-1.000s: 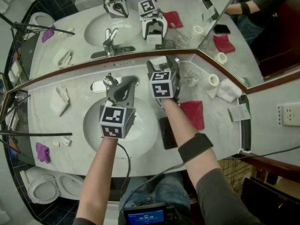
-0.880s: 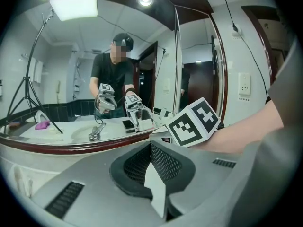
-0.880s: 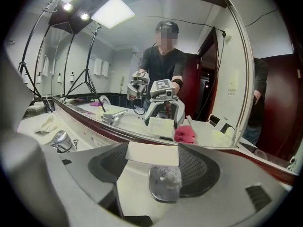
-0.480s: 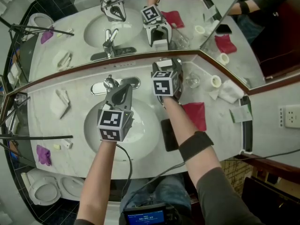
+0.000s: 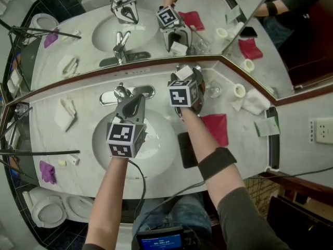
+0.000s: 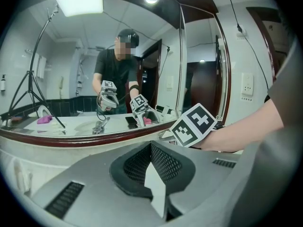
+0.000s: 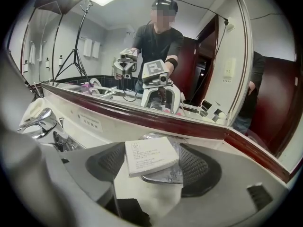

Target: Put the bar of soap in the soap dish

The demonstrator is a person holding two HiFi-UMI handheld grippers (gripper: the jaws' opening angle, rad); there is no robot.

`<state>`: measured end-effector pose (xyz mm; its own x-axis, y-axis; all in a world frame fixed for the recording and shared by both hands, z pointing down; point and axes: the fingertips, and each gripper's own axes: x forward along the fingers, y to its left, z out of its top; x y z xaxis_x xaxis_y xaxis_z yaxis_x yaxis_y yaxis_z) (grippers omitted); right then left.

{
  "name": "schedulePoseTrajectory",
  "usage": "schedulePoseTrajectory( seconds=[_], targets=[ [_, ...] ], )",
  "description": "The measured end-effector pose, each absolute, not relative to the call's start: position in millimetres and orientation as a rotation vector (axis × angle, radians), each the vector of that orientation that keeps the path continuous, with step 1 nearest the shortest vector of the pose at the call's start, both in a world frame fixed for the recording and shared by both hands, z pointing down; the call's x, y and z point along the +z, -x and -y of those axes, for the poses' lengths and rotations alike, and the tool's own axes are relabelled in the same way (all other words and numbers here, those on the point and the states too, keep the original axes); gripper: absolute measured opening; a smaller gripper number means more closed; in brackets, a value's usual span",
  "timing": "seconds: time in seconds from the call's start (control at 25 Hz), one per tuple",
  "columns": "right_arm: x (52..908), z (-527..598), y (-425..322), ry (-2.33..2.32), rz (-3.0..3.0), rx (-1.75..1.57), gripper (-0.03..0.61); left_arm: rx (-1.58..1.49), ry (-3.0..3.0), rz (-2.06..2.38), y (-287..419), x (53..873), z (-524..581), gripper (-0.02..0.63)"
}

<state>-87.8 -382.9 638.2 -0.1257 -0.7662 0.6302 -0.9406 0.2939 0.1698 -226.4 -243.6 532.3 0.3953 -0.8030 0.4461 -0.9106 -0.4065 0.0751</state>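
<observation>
The boxed white bar of soap [image 7: 150, 156] lies tilted on the shiny metal soap dish [image 7: 163, 175], against the counter's back edge under the mirror. My right gripper [image 7: 155, 167] straddles it. Its jaws have just been opening and the right pad stands clear of the soap, so the gripper is open with the bar between its jaws. In the head view the right gripper [image 5: 183, 72] points at the mirror with the soap [image 5: 181, 75] at its tip. My left gripper [image 5: 135, 102] hovers shut and empty above the sink, by the faucet; in its own view the left gripper [image 6: 154, 174] holds nothing.
The faucet [image 5: 122, 92] and sink basin [image 5: 156, 152] lie left of the soap dish. A glass [image 5: 212, 90], a red cloth [image 5: 215, 127], a black phone [image 5: 186, 149] and a white towel [image 5: 253, 102] sit to the right. The mirror [image 5: 156, 25] stands right behind.
The right gripper has dipped toward the counter by the mirror and shifted slightly right, with its jaws wider round the soap. The left gripper has stayed put.
</observation>
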Motion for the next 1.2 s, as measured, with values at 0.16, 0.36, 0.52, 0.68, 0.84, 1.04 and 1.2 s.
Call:
schedulePoseTrajectory(
  seconds=[0.16,0.36,0.52,0.68,0.84,1.04,1.2],
  targets=[
    [639,380,86,-1.514,1.934,0.352,0.383,0.495,-2.347,1.496,227,533,241,0.002],
    [629,372,92,-1.487,1.949,0.301,0.383,0.488,-2.338,1.503,229,530,236,0.002],
    [610,363,100,-1.455,1.991,0.247,0.382,0.476,-2.321,1.512,231,525,227,0.002],
    [594,342,112,-1.374,2.049,0.209,0.355,0.453,-2.306,1.529,233,514,214,0.002],
    [575,315,123,-1.271,2.112,0.153,0.255,0.428,-2.298,1.578,241,500,198,0.002],
    [536,279,125,-1.190,2.172,0.088,0.069,0.371,-2.259,1.607,249,468,172,0.002],
    [520,249,113,-1.119,2.171,0.013,0.023,0.344,-2.240,1.657,264,444,148,0.002]
  ],
)
